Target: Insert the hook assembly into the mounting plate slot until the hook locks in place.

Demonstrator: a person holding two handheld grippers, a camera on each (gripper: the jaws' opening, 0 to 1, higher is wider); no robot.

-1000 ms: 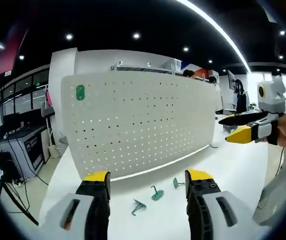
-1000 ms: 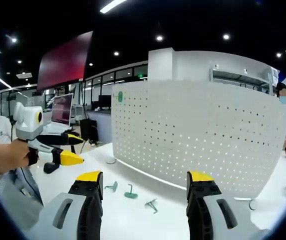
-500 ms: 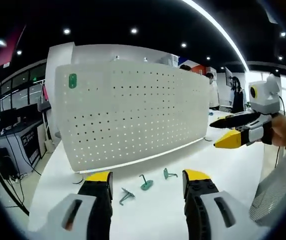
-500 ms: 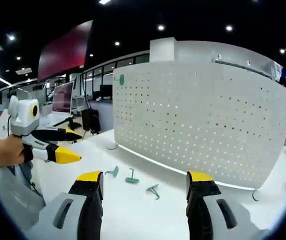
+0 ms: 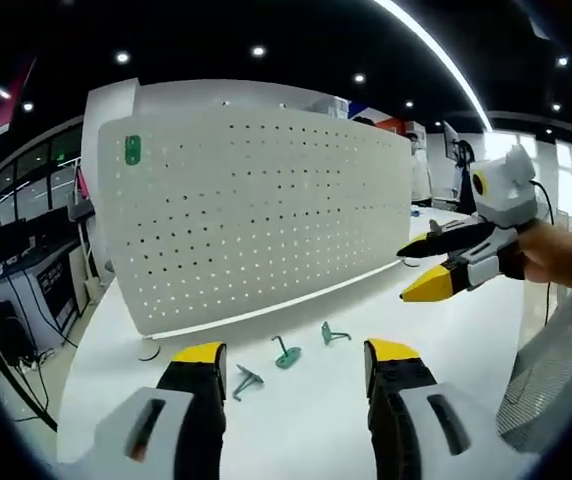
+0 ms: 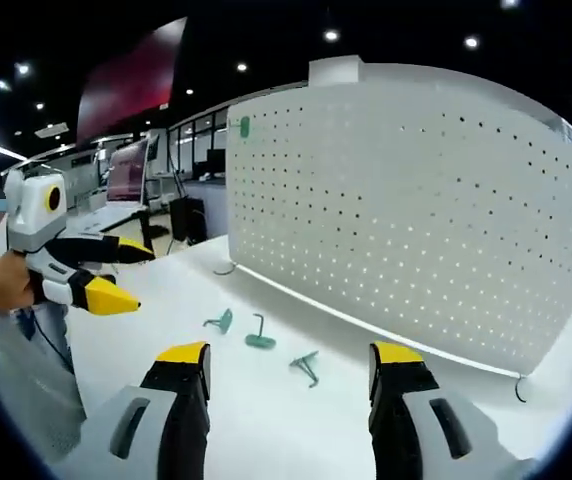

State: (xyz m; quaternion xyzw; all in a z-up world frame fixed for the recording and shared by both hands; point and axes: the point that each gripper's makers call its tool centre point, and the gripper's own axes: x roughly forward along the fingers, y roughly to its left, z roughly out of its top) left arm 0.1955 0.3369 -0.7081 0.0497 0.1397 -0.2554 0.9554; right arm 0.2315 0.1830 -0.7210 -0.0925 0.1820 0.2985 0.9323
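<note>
Pegboard: the white perforated mounting plate (image 5: 256,215) stands upright on the white table (image 5: 446,330), its long axis running across my left gripper view; one small green hook (image 5: 132,150) already sits in a hole near its top left corner; in my right gripper view the same plate (image 6: 416,220) spreads from centre to the right edge, the green hook (image 6: 243,127) at its upper left.

Loose hooks, left to right in my left gripper view: first hook (image 5: 245,380) lies flat, long axis slanting toward my left jaw; second hook (image 5: 286,353) rests on its round base with the stem rising upward; third hook (image 5: 332,333) lies with its arm pointing right; all three are just before the plate's foot, apart from one another and touching neither claw.

Same hooks in my right gripper view: one (image 6: 220,321) at left, one with an upright stem (image 6: 260,334) in the middle, one lying flat (image 6: 306,366) nearest my jaws.

My left gripper (image 5: 291,365): jaws wide apart, holding nothing; it hovers over the table short of the hooks.

My right gripper (image 6: 281,365): jaws wide apart, holding nothing; from my left gripper view I see it (image 5: 418,268) at the right, held in a hand (image 5: 561,258), tips parted, pointing toward the plate.

Open room: bare tabletop between my jaws and the hooks; the table edge falls away at left toward the floor; the plate's right end stops short of the table's far side.
</note>
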